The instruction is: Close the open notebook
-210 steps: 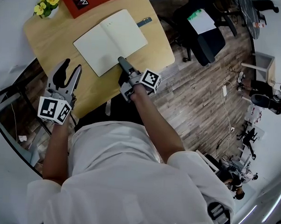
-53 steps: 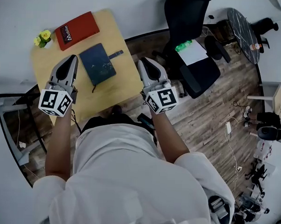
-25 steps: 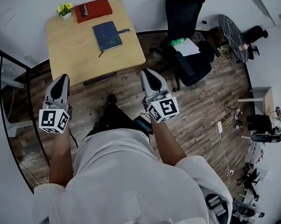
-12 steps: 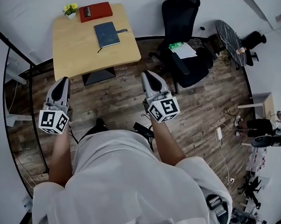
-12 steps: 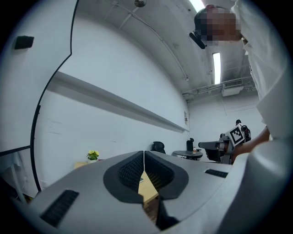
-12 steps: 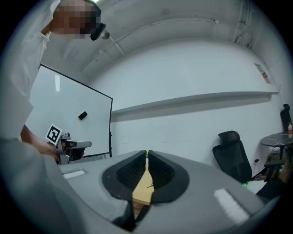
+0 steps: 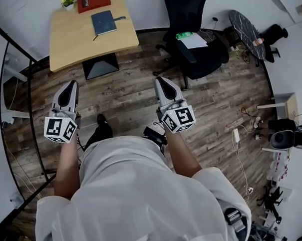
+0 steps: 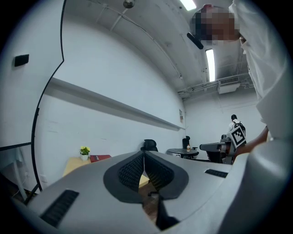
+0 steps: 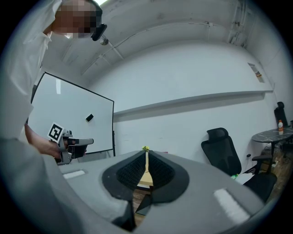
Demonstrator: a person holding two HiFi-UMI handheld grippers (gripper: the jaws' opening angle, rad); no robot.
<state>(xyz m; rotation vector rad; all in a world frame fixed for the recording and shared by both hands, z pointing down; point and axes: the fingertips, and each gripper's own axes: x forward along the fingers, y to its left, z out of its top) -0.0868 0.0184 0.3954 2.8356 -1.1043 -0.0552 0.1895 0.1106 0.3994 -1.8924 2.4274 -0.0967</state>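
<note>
The dark blue notebook [image 7: 104, 22] lies closed on the wooden table [image 7: 89, 40], far ahead at the top of the head view. Both grippers are held level over the wood floor, well back from the table. My left gripper [image 7: 72, 83] is shut with nothing between its pads, and its jaws meet in the left gripper view [image 8: 144, 153]. My right gripper [image 7: 158, 80] is shut and empty too [image 9: 146, 153]. The notebook does not show in either gripper view; only a strip of the table [image 9: 145, 176] appears in the slit between the right jaws.
A red book [image 7: 93, 1] and a small pot of yellow flowers [image 7: 68, 1] sit at the table's far edge. A black office chair [image 7: 194, 39] stands right of the table, with a dark round table [image 7: 247, 27] beyond. A whiteboard [image 9: 73, 119] is on the left.
The table with the closed notebook has receded toward the top of the head view as the person stepped back. Both grippers stay shut and level.
</note>
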